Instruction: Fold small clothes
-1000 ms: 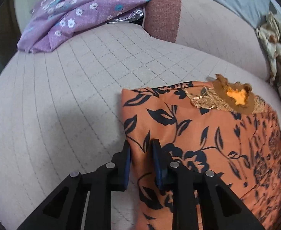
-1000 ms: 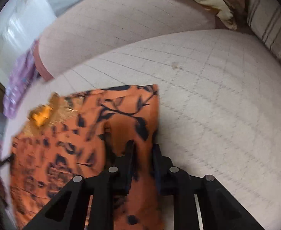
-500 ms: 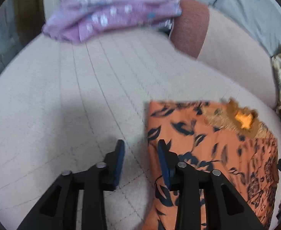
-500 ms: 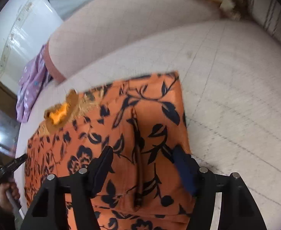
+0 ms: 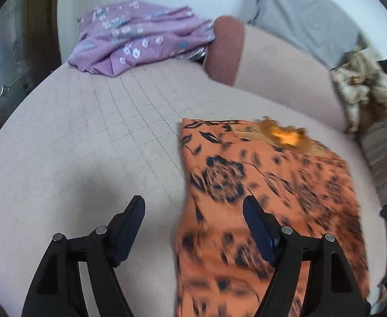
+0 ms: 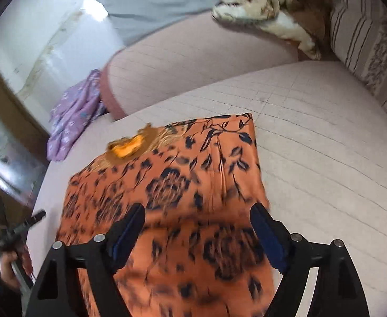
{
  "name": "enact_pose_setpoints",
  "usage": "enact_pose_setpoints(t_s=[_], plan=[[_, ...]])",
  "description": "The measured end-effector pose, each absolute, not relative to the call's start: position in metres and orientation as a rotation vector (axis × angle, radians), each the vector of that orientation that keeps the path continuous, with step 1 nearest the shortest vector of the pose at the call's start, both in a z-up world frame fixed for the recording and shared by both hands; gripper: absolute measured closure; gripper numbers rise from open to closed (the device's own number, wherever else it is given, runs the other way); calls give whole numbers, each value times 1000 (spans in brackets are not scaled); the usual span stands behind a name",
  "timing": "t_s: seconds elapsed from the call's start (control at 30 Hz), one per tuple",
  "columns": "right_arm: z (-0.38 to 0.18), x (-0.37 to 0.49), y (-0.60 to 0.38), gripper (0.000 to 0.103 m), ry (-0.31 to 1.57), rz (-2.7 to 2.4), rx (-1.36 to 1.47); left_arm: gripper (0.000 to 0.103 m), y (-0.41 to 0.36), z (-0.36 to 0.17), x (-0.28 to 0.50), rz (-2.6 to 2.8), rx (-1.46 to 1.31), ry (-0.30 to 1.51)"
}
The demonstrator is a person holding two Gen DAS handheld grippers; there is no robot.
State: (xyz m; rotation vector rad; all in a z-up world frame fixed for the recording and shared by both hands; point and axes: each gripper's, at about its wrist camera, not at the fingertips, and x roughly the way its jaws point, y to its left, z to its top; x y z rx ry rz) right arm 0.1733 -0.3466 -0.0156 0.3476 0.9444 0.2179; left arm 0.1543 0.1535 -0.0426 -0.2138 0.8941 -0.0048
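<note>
An orange garment with a dark floral print [image 5: 267,185] [image 6: 182,198] lies flat on the pale quilted sofa seat [image 5: 87,137], its gold-trimmed neckline at the far side. My left gripper [image 5: 193,211] hovers above the garment's left edge, jaws opening wide, nothing pressed between them. My right gripper [image 6: 197,219] hangs over the garment's near part, jaws also opening, free of the cloth. The left gripper [image 6: 19,227] also shows at the right wrist view's left edge, held by a hand.
A purple flowered garment [image 5: 140,42] [image 6: 74,121] is heaped at the sofa's far left corner. A rust-edged back cushion [image 5: 225,50], a grey cloth [image 5: 304,15] and a crumpled beige floral cloth [image 5: 362,89] [image 6: 267,13] sit behind. A striped cushion [image 6: 367,39] stands at right.
Both grippers have let go of the orange garment's edges, opened wide and lifted back from it. The garment now lies flat on the seat.
</note>
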Motion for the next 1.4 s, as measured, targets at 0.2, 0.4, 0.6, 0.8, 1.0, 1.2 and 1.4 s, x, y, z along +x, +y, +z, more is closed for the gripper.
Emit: enact_pose_setpoints(t_s=[0.2,0.4,0.6,0.8,1.0,1.2,1.4], plan=[[-23,76,-398,18,1057,214,300,17,156,-42,47,-57,-275,949],[-72,4,-459,18,1179,203,492,18,151,-74,-24,-50,-275,1040],[-84,-14,-449,19,1183,353,602,18,145,-92,-47,-32,-304,1092],[-94,-9,-417,67,1239,411,536,18,142,-94,-60,-27,-295,1103],[-107,-11,-412,63,1254,408,532,18,141,-117,-61,-14,-277,1167],[-108,-13,-415,54,1230,433,556,48,130,-127,-58,-51,-263,1196],[-109,-8,-412,46,1248,447,550,90,143,-127,-56,-11,-299,1200]])
